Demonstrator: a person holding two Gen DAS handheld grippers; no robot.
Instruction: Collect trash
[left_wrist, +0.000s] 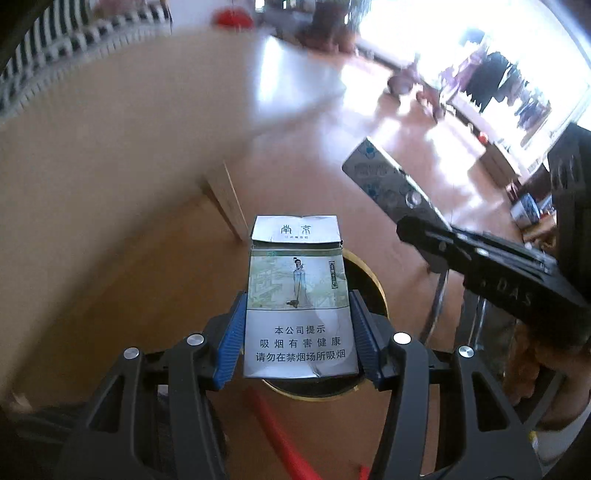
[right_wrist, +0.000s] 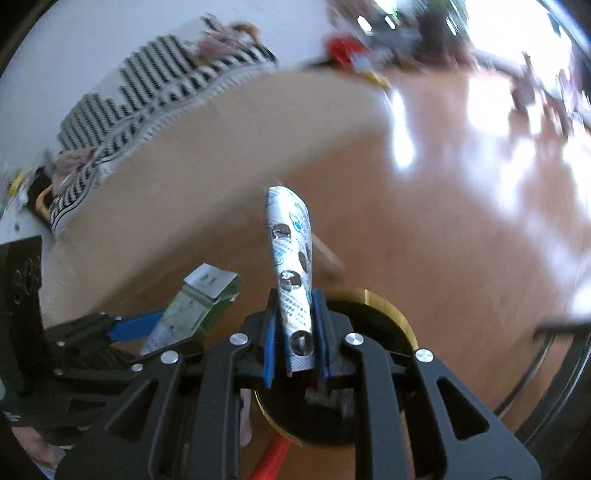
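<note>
My left gripper is shut on a cigarette pack with a painted figure and Chinese warning text, held upright above a round black bin with a gold rim. My right gripper is shut on a silver blister pill strip, also above the bin. In the left wrist view the right gripper enters from the right with the strip. In the right wrist view the left gripper holds the pack at lower left.
A tan table fills the left, with a black-and-white striped cloth at its far edge. A red stick lies on the wooden floor below the bin. A metal chair leg stands to the right.
</note>
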